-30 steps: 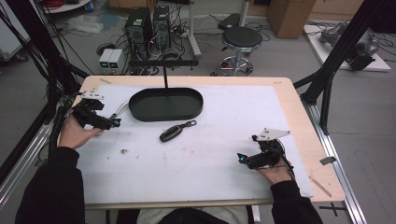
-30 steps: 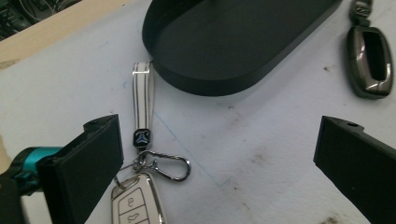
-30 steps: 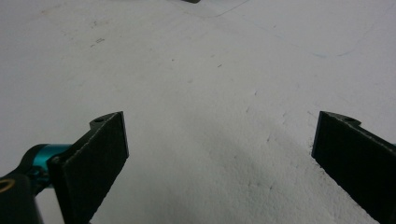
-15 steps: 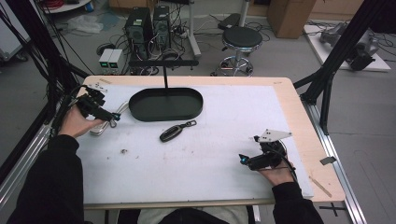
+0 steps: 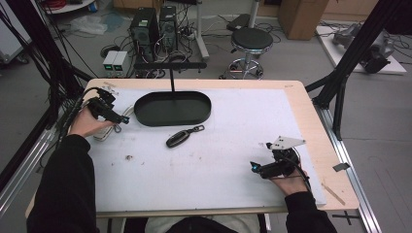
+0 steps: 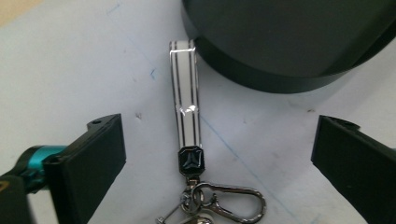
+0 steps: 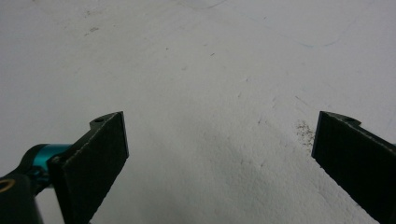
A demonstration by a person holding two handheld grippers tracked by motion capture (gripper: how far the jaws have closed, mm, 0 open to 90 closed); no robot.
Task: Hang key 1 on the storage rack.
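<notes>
While spread, left gripper (image 6: 218, 154) straddles keychain strap (image 6: 185, 98).

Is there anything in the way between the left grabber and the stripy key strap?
Nothing visible. The white strap with dark stripes and a metal clasp lies on the white mat between the open jaws of the left gripper. The black oval tray sits just beyond the strap's far end.

A white strap (image 6: 185, 88) with dark lengthwise stripes carries a black emblem and silver clasp (image 6: 224, 205). The oval tray (image 5: 172, 108) is black; the table (image 5: 233, 160) white, edged in pale wood.
</notes>
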